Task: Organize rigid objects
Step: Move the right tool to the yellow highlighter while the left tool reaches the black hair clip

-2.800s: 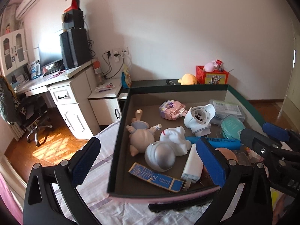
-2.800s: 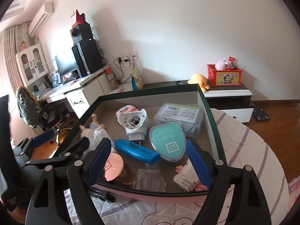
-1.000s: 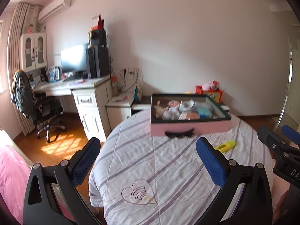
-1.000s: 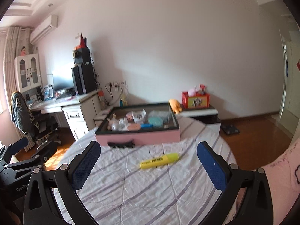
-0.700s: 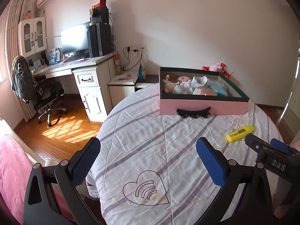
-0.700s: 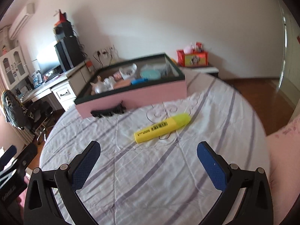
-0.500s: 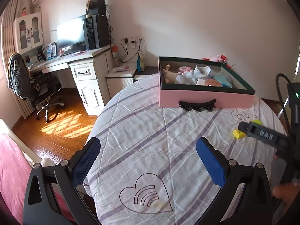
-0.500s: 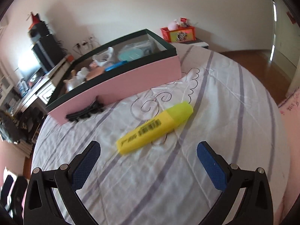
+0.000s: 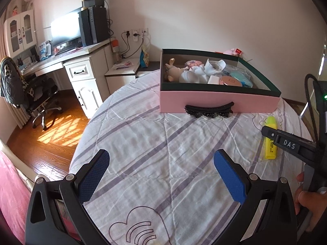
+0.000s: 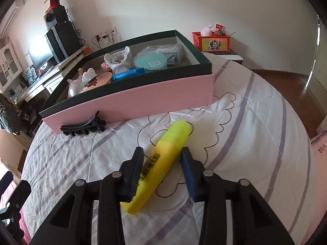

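From the left wrist view, the left gripper [image 9: 161,172] hung with its jaws wide open and nothing between them, above the round counter covered in a white, purple-striped quilted cloth [image 9: 155,143]. At the far side of the counter stood a shallow pink cardboard box with a dark green rim [image 9: 218,102], filled with small toys and containers. A black plastic claw hair clip [image 9: 208,111] lay touching its front wall. To the right, the yellow plastic highlighter pen [image 9: 270,141] lay on the cloth, partly behind the black finger of the right gripper [image 9: 271,135], which a person's hand [image 9: 306,200] held.

From the right wrist view, the right gripper [image 10: 161,166] had its jaws closing around the barcoded barrel of the yellow highlighter [image 10: 161,163]. The left pad sat against the barrel, the right pad just beside it. The pen lay slanted on the cloth [image 10: 255,143], its cap pointing toward the pink box [image 10: 143,98]. The hair clip [image 10: 82,127] lay well left of the pen.
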A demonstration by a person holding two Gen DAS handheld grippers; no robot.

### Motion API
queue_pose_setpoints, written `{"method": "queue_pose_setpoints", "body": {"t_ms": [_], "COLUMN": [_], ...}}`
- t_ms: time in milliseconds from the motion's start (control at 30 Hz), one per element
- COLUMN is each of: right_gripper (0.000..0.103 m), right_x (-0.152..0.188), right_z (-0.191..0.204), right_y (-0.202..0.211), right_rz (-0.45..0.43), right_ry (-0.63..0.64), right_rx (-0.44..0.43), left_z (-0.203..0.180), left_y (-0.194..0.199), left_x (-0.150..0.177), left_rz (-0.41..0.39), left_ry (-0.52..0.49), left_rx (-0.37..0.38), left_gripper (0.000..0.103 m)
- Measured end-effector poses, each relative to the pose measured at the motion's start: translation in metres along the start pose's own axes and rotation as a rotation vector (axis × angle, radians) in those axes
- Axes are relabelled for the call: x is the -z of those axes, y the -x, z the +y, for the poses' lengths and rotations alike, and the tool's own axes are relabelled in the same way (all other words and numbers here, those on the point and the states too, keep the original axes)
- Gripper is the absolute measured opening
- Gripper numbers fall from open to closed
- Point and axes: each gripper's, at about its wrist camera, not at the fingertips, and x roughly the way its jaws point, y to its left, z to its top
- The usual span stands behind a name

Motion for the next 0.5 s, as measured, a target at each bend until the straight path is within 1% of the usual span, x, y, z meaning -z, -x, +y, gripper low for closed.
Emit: {"method": "queue_pose_setpoints", "body": {"t_ms": [67, 133, 167, 267, 367, 400, 467, 500], "right_gripper": [0.041, 0.067, 0.071, 0.071, 0.071, 0.068, 0.060, 0.053], "right_x": [-0.001, -0.003, -0.006, -0.011, -0.018, -0.021, -0.025, -0.027], "right_z": [-0.006, -0.009, -0.006, 0.015, 0.043, 0.052, 0.062, 0.065], "right_y": [0.000, 0.007, 0.009, 0.019, 0.008, 0.001, -0.013, -0.018], "right_rz": [0.010, -0.014, -0.033, -0.075, -0.058, -0.047, -0.015, -0.003], "right_ry": [-0.024, -0.057, -0.055, 0.027, 0.112, 0.133, 0.146, 0.138], "right_rx": [-0.029, -0.005, -0.011, -0.112, -0.124, -0.125, -0.158, -0.177], "left_z": [-0.001, -0.001, 0.000, 0.005, 0.014, 0.018, 0.023, 0.026], "left_y": [-0.001, -0.003, -0.003, -0.004, -0.001, -0.001, 0.000, 0.000], "left_x": [0.001, 0.001, 0.002, 0.001, 0.000, 0.000, 0.000, 0.001], "left_rz": [0.006, 0.011, 0.014, 0.012, 0.000, 0.001, 0.000, 0.000], "left_ry": [-0.005, -0.003, 0.000, 0.014, 0.040, 0.049, 0.057, 0.060], "left_rx": [0.000, 0.014, 0.011, -0.002, -0.022, -0.032, -0.042, -0.047], "left_gripper": [0.103, 0.103, 0.103, 0.103, 0.103, 0.103, 0.103, 0.103]}}
